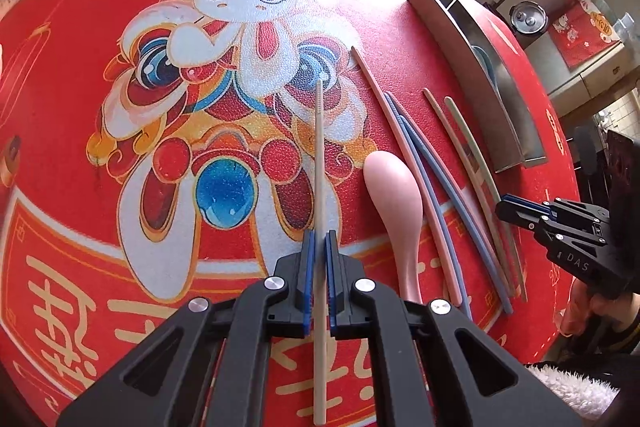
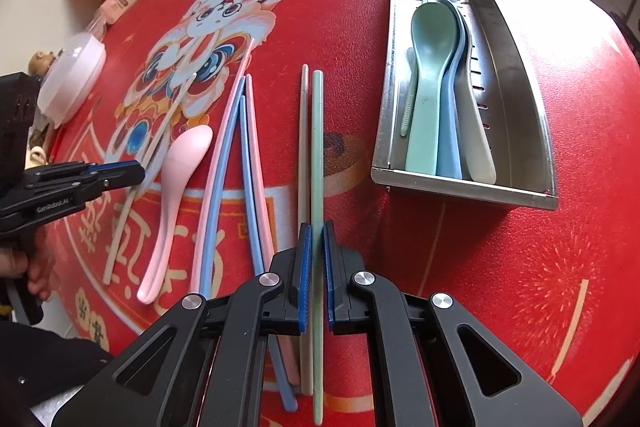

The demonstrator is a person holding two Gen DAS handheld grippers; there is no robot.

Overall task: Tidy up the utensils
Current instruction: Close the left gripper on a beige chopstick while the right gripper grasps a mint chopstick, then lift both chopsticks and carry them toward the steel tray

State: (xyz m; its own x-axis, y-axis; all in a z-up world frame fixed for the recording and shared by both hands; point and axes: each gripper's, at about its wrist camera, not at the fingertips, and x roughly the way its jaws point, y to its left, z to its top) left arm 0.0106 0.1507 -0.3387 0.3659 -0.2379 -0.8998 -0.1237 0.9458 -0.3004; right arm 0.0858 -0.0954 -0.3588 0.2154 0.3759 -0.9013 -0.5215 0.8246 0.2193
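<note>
Pick-up step: left gripper [image 1: 320, 247] clamped on beige chopstick [image 1: 319, 155], right gripper [image 2: 316, 239] on green chopstick [image 2: 317, 131]. Next: carry both to tray [image 2: 460, 187] at 1 o'clock.

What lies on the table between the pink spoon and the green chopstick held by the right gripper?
Pink and blue chopsticks and a beige chopstick, seen from the right wrist.

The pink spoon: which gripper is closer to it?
Left. The left gripper sits right beside the pink spoon; the right gripper is farther, past the blue and pink chopsticks.
</note>
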